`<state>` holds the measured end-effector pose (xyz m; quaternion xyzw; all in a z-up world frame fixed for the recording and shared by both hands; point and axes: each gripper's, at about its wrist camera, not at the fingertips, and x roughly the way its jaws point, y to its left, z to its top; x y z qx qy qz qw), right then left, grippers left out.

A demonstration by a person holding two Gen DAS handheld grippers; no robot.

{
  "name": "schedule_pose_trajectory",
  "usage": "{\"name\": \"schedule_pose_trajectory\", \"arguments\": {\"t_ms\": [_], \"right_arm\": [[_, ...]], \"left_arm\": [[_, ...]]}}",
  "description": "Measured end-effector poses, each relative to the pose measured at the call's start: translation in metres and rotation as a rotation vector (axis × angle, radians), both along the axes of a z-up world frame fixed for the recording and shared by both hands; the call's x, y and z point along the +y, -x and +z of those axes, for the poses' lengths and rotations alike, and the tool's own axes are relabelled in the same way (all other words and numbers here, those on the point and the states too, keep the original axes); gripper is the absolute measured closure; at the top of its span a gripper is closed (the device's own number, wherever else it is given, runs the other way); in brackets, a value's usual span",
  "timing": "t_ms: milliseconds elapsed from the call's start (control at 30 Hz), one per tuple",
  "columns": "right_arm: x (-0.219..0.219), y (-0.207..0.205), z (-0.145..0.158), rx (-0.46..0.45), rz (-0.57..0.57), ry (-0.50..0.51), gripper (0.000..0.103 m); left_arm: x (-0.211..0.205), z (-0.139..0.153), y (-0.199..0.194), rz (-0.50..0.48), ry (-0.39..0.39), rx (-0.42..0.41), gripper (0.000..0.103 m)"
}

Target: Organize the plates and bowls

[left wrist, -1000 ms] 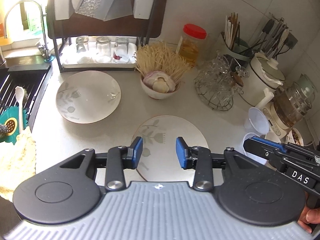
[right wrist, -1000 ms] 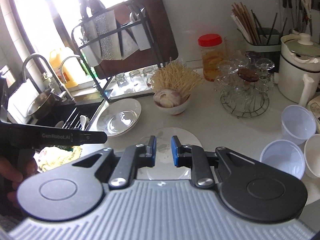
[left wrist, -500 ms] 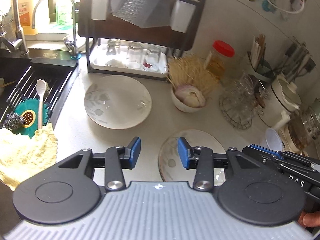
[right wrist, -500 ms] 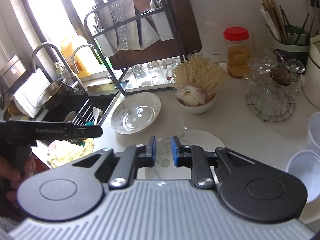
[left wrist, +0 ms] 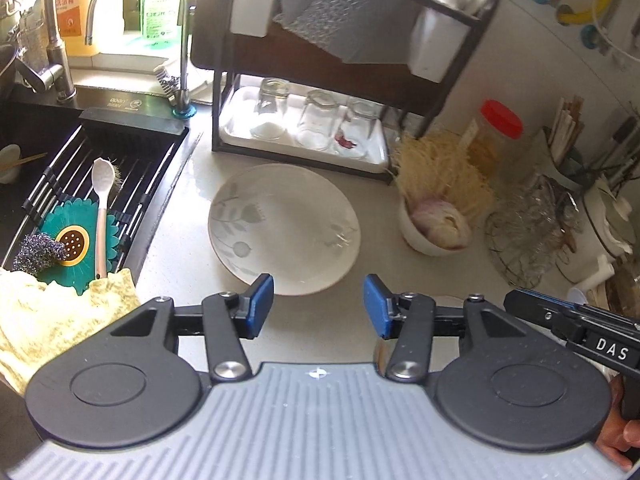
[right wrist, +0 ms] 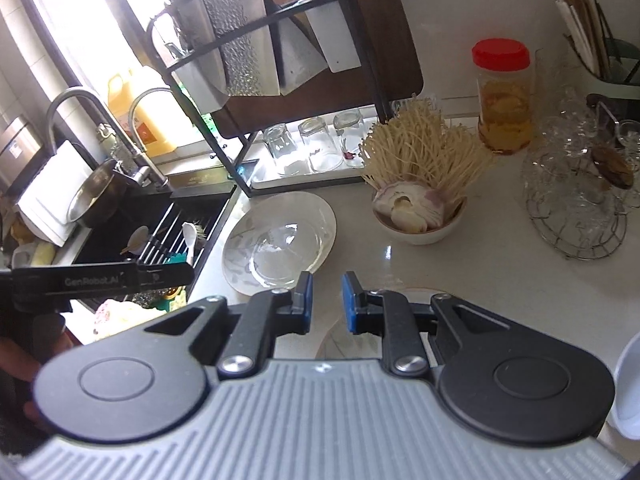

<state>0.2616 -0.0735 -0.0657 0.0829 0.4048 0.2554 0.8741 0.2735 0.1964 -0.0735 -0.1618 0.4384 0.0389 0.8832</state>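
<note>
Pale stone desk (left wrist: 328,344) fills the lower middle of both wrist views. Nearest in the left wrist view, the left gripper (left wrist: 319,306) hovers with its jaws spread wide and nothing between them, just short of the leaf-patterned plate (left wrist: 284,226) at frame centre. In the right wrist view the right gripper (right wrist: 324,302) has its jaws parted by a narrow gap, empty, above the rim of a second plate (right wrist: 348,336) mostly hidden beneath it. Farther up right stands a white bowl (right wrist: 420,228) holding garlic and pale noodles. Beyond, a dish rack (left wrist: 316,136) carries upturned glasses; the sink (left wrist: 80,184) occupies the left.
</note>
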Motion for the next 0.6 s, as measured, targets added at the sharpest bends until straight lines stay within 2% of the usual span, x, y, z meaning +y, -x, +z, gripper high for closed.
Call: {"name": "schedule_pose_trajectory", "arguments": {"t_ms": [133, 267, 467, 500, 533, 600], "right_arm": [[0.012, -0.018, -0.007, 0.015, 0.0, 0.002, 0.083], [0.023, -0.038, -0.021, 0.078, -0.011, -0.012, 0.082], [0.038, -0.068, -0.048, 0.181, -0.032, 0.006, 0.079], [0.041, -0.073, -0.051, 0.193, -0.039, 0.012, 0.071], [0.044, -0.076, -0.054, 0.202, -0.046, 0.017, 0.058], [0.049, -0.083, -0.06, 0.216, -0.042, 0.018, 0.051]], "left_arm": [[0.019, -0.011, -0.015, 0.015, 0.009, 0.015, 0.044], [0.038, -0.025, -0.029, 0.019, 0.001, 0.05, 0.042], [0.07, -0.053, -0.048, 0.018, 0.029, 0.103, 0.04], [0.075, -0.058, -0.052, 0.016, 0.033, 0.115, 0.04], [0.08, -0.063, -0.056, 0.016, 0.04, 0.123, 0.04], [0.09, -0.072, -0.065, 0.011, 0.06, 0.133, 0.04]]}}
